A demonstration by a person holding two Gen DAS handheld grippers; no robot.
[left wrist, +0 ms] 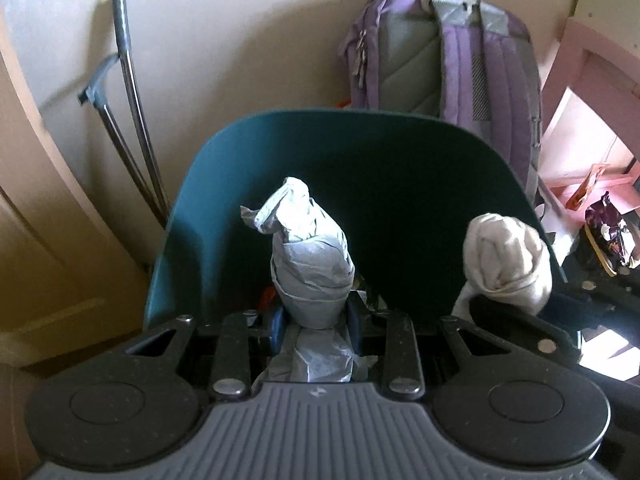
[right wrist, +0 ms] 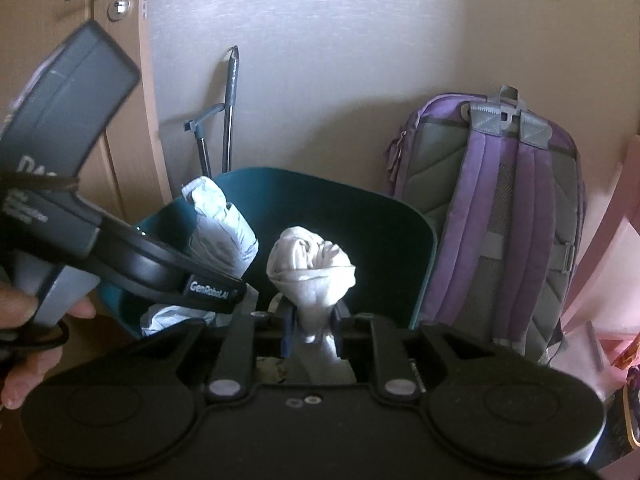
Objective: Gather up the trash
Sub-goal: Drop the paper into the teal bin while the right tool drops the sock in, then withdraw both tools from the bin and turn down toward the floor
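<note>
A dark teal trash bin (left wrist: 400,168) stands on the floor by the wall; it also shows in the right wrist view (right wrist: 360,208). My left gripper (left wrist: 316,312) is shut on a crumpled grey-blue paper wad (left wrist: 308,264) and holds it over the bin's open mouth. My right gripper (right wrist: 312,320) is shut on a crumpled whitish tissue wad (right wrist: 312,264), also over the bin. The right gripper's wad shows at the right of the left wrist view (left wrist: 504,256). The left gripper's wad shows in the right wrist view (right wrist: 220,224). Some trash lies in the bin bottom (right wrist: 168,316).
A purple and grey backpack (left wrist: 444,52) leans on the wall behind the bin, right of it (right wrist: 504,216). A metal-handled tool (left wrist: 128,92) leans on the wall at left. A door (right wrist: 116,80) is at far left. Pink furniture (left wrist: 592,112) with snack packets (left wrist: 612,236) is at right.
</note>
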